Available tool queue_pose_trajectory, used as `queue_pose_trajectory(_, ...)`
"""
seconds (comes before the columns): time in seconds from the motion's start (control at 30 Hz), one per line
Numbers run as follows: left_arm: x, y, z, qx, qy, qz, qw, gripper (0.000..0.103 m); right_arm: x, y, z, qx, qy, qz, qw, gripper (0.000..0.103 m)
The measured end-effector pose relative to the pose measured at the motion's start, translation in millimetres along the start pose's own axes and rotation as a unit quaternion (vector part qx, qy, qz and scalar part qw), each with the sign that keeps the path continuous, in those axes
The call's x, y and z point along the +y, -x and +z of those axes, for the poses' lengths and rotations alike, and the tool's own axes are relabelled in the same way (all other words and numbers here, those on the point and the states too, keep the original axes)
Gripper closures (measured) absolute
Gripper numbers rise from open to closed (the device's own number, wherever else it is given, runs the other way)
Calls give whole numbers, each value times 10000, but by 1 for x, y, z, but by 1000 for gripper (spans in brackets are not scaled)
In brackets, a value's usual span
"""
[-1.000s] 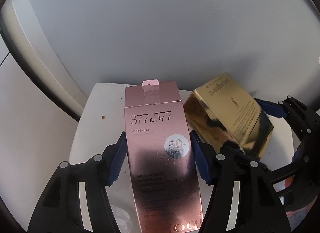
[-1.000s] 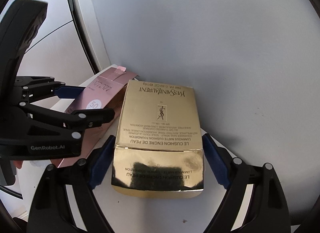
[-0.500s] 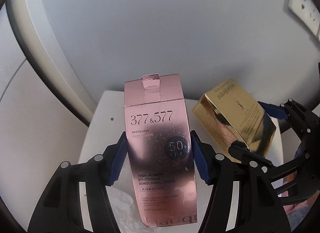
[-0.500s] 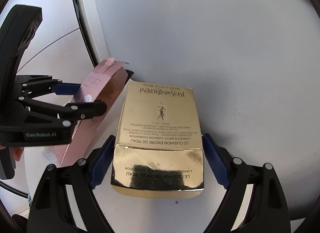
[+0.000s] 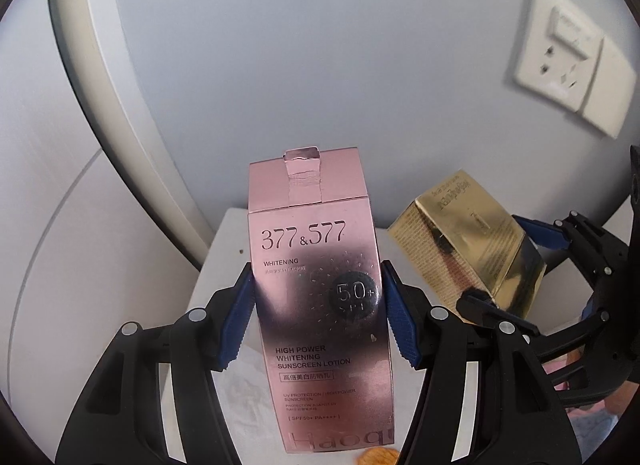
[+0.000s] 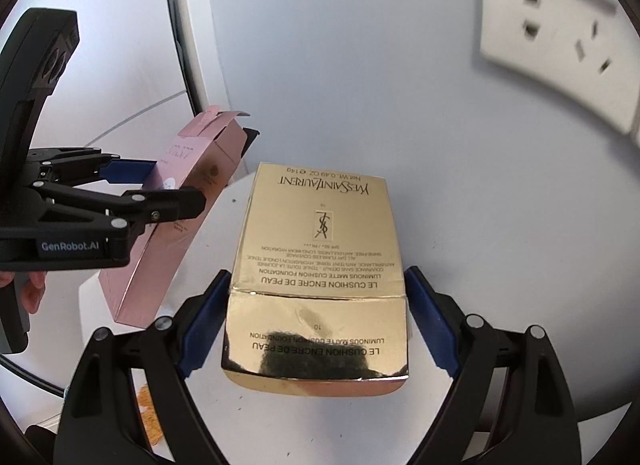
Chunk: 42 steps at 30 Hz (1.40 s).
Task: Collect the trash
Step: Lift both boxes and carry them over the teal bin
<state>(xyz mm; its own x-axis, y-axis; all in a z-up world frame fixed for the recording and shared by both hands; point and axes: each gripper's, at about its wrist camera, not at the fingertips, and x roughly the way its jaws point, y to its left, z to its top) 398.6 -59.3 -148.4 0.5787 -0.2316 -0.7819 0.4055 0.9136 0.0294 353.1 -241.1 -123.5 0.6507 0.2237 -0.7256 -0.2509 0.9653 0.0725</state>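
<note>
Between the left gripper's [image 5: 318, 315] pads the pink sunscreen box [image 5: 320, 305] stays clamped, the right gripper [image 6: 318, 321] beside it clasping the gold box [image 6: 320, 265], both seemingly raised higher off the white surface [image 5: 224, 265].

1. My left gripper [image 5: 318, 311] has a matte black frame of jointed link arms, low in the frame.
2. Its fingers [image 5: 236, 325] carry blue pads with a fine ribbed, saw-toothed face.
3. Round silver rivets mark each pivot on the black links.
4. My right gripper [image 6: 318, 325] is built alike: black arms, blue pads, silver rivets.
5. At the left edge of the right wrist view, the left gripper's black body bears white lettering, "GenRobot.AI".
6. Narrow slots cut through the black arms at the bottom of both views.
</note>
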Motion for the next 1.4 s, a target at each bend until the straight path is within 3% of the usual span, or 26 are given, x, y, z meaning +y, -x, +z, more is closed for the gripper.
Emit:
queue_pose_trajectory(0.27, -1, 34, -16, -197, 44, 43, 9998, 45, 12, 45, -9, -171, 151, 125, 9997, 21)
queue_pose_trajectory(0.63, 40, 95, -63, -300, 276, 412, 9983, 45, 53, 83, -28, -217, 448, 482, 9976, 21)
queue_pose_trajectory(1.03, 94, 167, -132, -347, 771, 942, 9920, 45, 143, 101, -47, -288, 1069, 1104, 9877, 21)
queue_pose_trajectory(1.13, 92, 208, -152, -351, 987, 1064, 9888, 45, 169, 99, -48, -265, 1146, 1287, 9847, 21)
queue_pose_trajectory(1.4, 130, 237, -229, -210, 1579, 1392, 9774, 45, 228, 87, -76, -12, 1533, 1749, 9726, 21)
